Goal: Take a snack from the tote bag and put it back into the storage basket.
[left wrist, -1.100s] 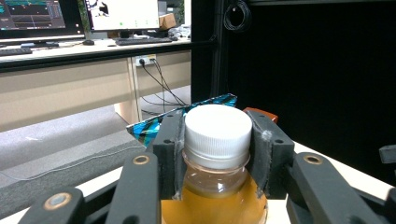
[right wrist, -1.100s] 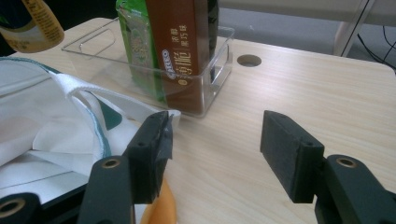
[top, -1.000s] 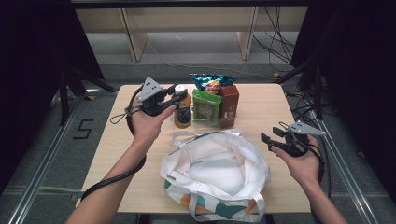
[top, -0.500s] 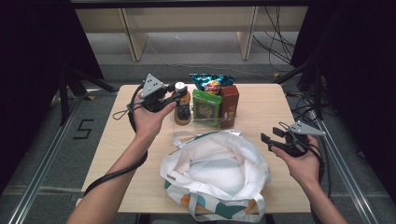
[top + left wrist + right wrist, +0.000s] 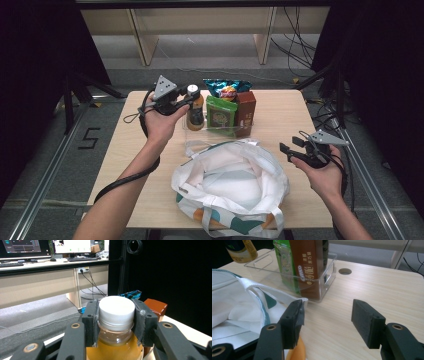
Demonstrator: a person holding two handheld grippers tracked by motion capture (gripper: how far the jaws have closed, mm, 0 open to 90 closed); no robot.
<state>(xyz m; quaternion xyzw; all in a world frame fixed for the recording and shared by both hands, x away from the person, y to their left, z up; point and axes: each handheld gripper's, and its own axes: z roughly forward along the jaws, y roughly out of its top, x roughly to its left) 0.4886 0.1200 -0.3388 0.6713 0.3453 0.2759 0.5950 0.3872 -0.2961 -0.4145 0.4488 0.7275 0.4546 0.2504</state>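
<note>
- The left gripper (image 5: 116, 322) has its two black pads (image 5: 91, 323) pressed against the neck of a bottle (image 5: 115, 340), one on each side, just under the white cap (image 5: 116, 308); it is clamped on the bottle.
- The bottle is clear, filled with an amber drink, and stands upright between the jaws.
- From above, the left gripper (image 5: 186, 100) comes at the bottle (image 5: 195, 112) from the table's left side, with the person's left hand (image 5: 159, 125) wrapped round its body and a grey three-cornered plate (image 5: 163, 87) on top.
- The bottle sits at the left end of a clear plastic bin (image 5: 220, 131) toward the far side of the table (image 5: 280, 107). Whether its base still rests in the bin I cannot tell.
- Just beside it in the bin stand a green packet (image 5: 220, 112) and a brown carton (image 5: 246, 112), with a blue snack bag (image 5: 227, 90) behind them.
- The right gripper (image 5: 327, 317) has its jaws apart with nothing between them, only bare tabletop.
- Its left pad hangs just beside the rim of a white tote bag (image 5: 239, 305) with green trim, near the corner of the bin (image 5: 322, 277).
- From above, the right gripper (image 5: 290, 150) is held in the right hand (image 5: 322, 175) near the table's right edge, pointing toward the tote bag (image 5: 232, 187), well apart from the bottle.
- The tote bag lies open-mouthed on the near half of the table, between the two forearms, its far edge up against the bin.
</note>
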